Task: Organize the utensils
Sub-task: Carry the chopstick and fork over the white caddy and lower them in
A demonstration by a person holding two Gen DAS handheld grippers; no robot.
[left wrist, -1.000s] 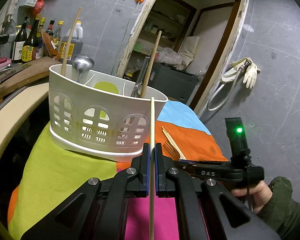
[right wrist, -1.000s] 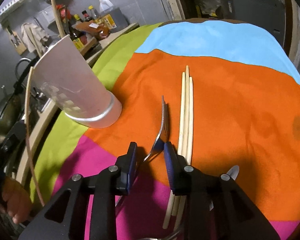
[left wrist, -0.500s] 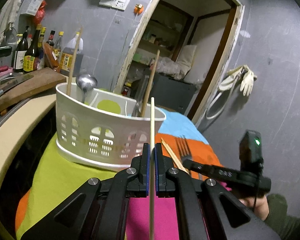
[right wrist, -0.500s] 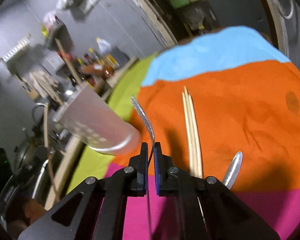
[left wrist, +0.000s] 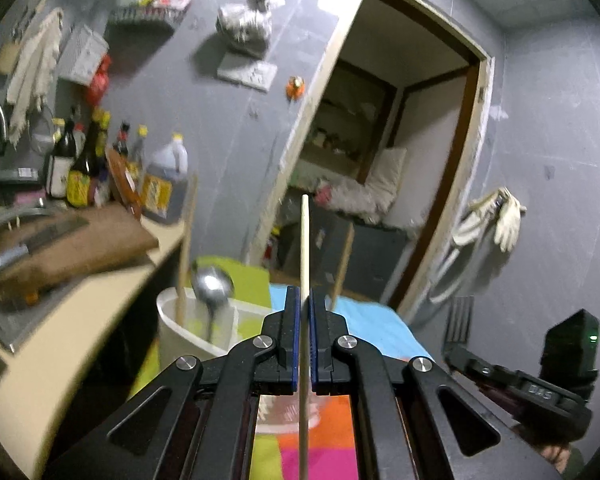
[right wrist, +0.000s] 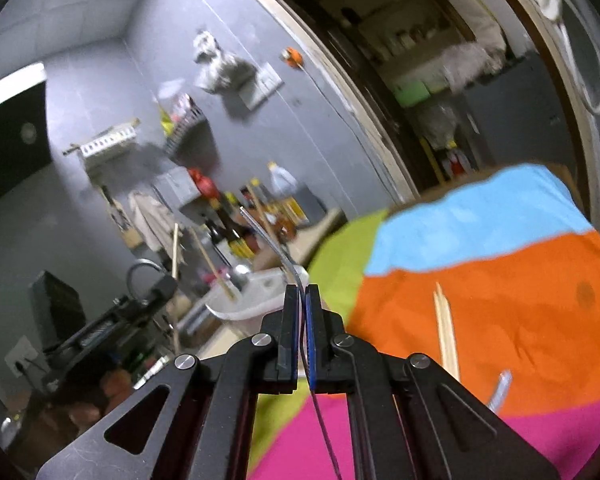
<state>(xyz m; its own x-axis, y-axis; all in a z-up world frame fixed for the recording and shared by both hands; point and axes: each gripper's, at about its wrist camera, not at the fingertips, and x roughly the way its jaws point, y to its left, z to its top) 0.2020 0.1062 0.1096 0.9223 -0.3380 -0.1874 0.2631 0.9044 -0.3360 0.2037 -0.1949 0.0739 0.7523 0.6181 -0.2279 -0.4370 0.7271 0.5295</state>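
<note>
My left gripper (left wrist: 305,300) is shut on a wooden chopstick (left wrist: 304,240) that stands upright, raised above the white utensil holder (left wrist: 188,332). The holder has a metal ladle (left wrist: 212,286) and wooden sticks in it. My right gripper (right wrist: 301,296) is shut on a metal fork (right wrist: 274,242), seen edge-on and lifted off the cloth. The fork's tines (left wrist: 460,320) show in the left wrist view at right. The holder (right wrist: 252,300) shows blurred in the right wrist view, to the left of the fork.
Several chopsticks (right wrist: 446,328) and a metal spoon handle (right wrist: 500,388) lie on the multicoloured cloth (right wrist: 500,280). Sauce bottles (left wrist: 100,172), a cutting board with a knife (left wrist: 60,244) and a sink stand at left. A doorway (left wrist: 380,200) is behind.
Both grippers have lifted and tilted upward. The right gripper closed on the fork and raised it off the cloth. The left gripper raised the chopstick above the holder.
</note>
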